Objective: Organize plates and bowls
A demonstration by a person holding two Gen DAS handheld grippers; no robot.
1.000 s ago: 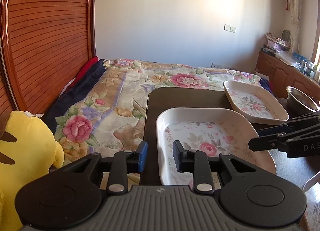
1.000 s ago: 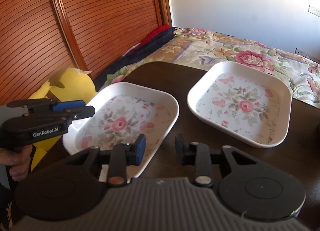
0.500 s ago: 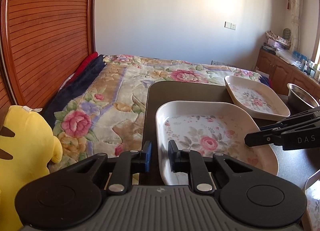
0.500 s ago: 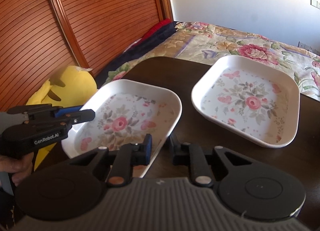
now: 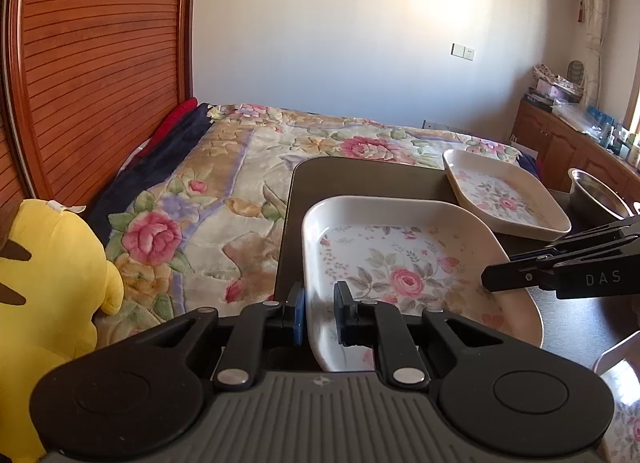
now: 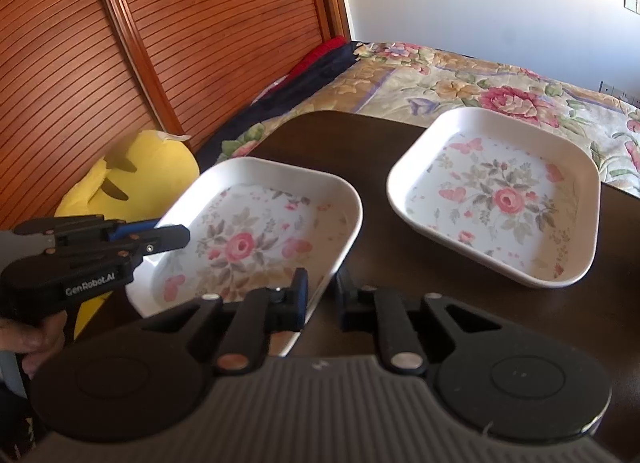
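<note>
Two white square plates with a rose pattern sit on a dark table (image 5: 360, 179). The near plate (image 5: 400, 263) (image 6: 248, 231) is held from both sides. My left gripper (image 5: 320, 315) is shut across its near-left rim, one finger outside the wall and one inside. My right gripper (image 6: 323, 299) is shut across the opposite rim, and its tip shows at the plate's right edge in the left wrist view. The far plate (image 5: 500, 195) (image 6: 500, 199) lies untouched beyond it. A steel bowl (image 5: 592, 191) stands at the far right.
A bed with a floral cover (image 5: 240, 167) runs along the table's left and far sides, with a wooden headboard (image 5: 100, 63) behind it. A yellow plush toy (image 5: 48, 283) sits by the table's near-left corner. A wooden cabinet (image 5: 560, 139) with clutter lines the right wall.
Both grippers moved forward onto the near plate's rims and their fingers closed from wide open to gripping the rim.
</note>
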